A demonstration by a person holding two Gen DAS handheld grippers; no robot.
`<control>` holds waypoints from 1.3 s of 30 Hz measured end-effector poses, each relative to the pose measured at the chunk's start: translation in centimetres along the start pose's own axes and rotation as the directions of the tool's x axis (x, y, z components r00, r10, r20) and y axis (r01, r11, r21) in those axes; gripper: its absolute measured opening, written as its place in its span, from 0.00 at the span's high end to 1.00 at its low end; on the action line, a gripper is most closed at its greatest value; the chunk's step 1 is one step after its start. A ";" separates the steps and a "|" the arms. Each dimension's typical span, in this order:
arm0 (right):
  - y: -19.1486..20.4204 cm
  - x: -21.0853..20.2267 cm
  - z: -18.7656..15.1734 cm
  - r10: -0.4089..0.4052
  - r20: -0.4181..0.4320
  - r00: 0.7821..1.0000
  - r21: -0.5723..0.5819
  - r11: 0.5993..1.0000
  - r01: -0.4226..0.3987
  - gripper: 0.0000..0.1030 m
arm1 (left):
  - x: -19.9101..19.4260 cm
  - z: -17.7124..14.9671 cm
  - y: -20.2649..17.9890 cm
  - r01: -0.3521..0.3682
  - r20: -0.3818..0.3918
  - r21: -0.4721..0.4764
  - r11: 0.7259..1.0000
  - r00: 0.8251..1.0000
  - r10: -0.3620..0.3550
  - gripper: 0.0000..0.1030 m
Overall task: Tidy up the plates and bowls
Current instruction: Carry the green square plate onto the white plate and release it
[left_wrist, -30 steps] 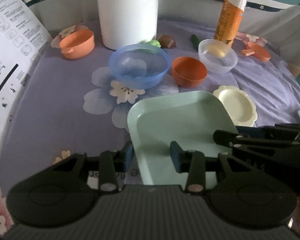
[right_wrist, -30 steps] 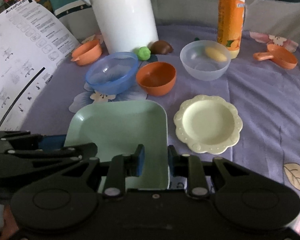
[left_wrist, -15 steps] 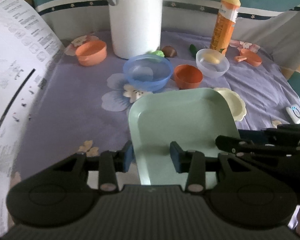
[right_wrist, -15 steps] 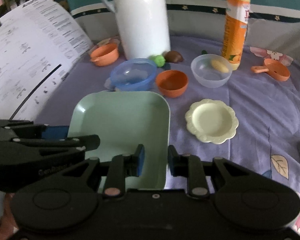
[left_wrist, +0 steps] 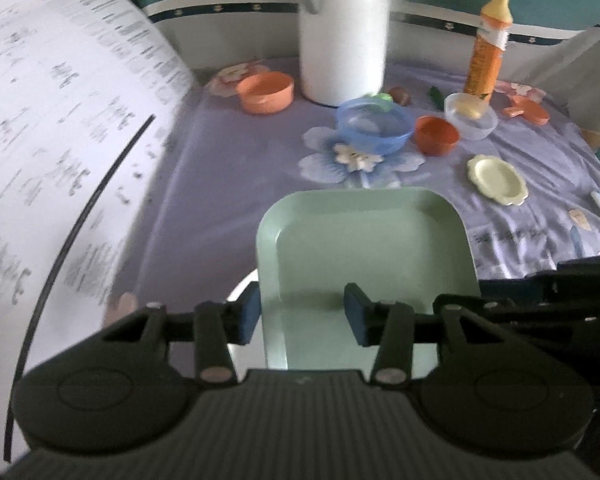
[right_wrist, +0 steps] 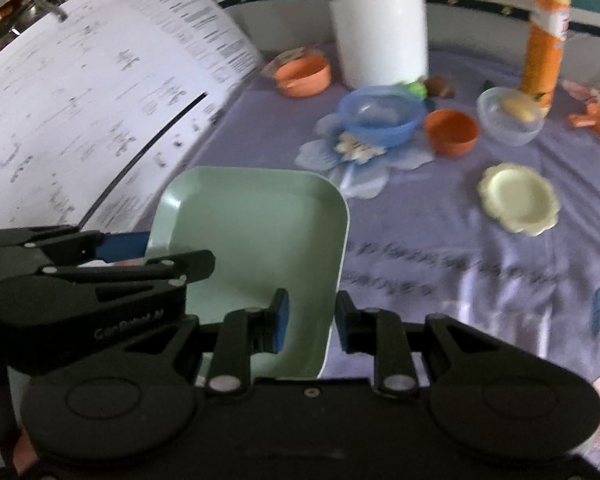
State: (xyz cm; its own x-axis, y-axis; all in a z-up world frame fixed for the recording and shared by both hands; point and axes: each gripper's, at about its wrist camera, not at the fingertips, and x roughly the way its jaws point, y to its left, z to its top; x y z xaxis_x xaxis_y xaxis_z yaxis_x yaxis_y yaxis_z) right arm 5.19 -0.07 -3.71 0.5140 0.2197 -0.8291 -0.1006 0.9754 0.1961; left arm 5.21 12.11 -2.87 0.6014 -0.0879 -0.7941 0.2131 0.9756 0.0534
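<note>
Nearest the cameras, the left tool (left_wrist: pixel 300 314) straddles the left rim of the pale green square plate (left_wrist: pixel 364 240), one blue pad outside the edge and one on the plate's inner face; whether the pads press on the rim cannot be told. The right tool (right_wrist: pixel 309 322) sits the same way over the plate's right rim (right_wrist: pixel 260 232), its fingers narrowly parted with the rim between them, and the grip there is likewise unclear. The plate is held out over the purple floral cloth (left_wrist: pixel 228 184) covering the surface. To the left rises a large printed sheet (left_wrist: pixel 60 140). Farther on lies a small cream scalloped plate (left_wrist: pixel 497 180), then the blue bowl (left_wrist: pixel 374 128), the orange bowl (left_wrist: pixel 436 135) just beside it, and a clear bowl (left_wrist: pixel 471 121). At the back stand a white jug (left_wrist: pixel 342 32), an orange bottle (left_wrist: pixel 488 48) and an orange pot (left_wrist: pixel 265 92).
</note>
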 end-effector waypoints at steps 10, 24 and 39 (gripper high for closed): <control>2.9 2.3 -1.2 0.005 -0.079 0.997 -0.003 1.000 -0.005 0.76 | 1.1 -2.8 3.2 0.015 -0.042 -0.038 0.999 0.999 -0.017 0.58; 3.0 5.0 -1.3 -0.056 -0.139 0.989 0.017 0.998 0.059 0.76 | 4.9 -3.0 3.6 0.071 -0.085 -0.050 0.996 0.994 -0.075 0.57; 2.3 6.7 -1.3 -0.061 -0.164 0.985 0.037 0.997 0.068 0.74 | 6.8 -3.1 3.5 0.079 -0.112 -0.042 0.996 0.990 -0.083 0.55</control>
State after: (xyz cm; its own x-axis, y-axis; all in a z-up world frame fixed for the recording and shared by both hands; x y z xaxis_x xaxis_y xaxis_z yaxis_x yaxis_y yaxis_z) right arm 7.28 3.71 -9.52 0.3729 0.1601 -0.9140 -0.0342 0.9867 0.1588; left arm 7.65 15.56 -9.91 0.4913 -0.1456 -0.8587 0.2271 0.9732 -0.0350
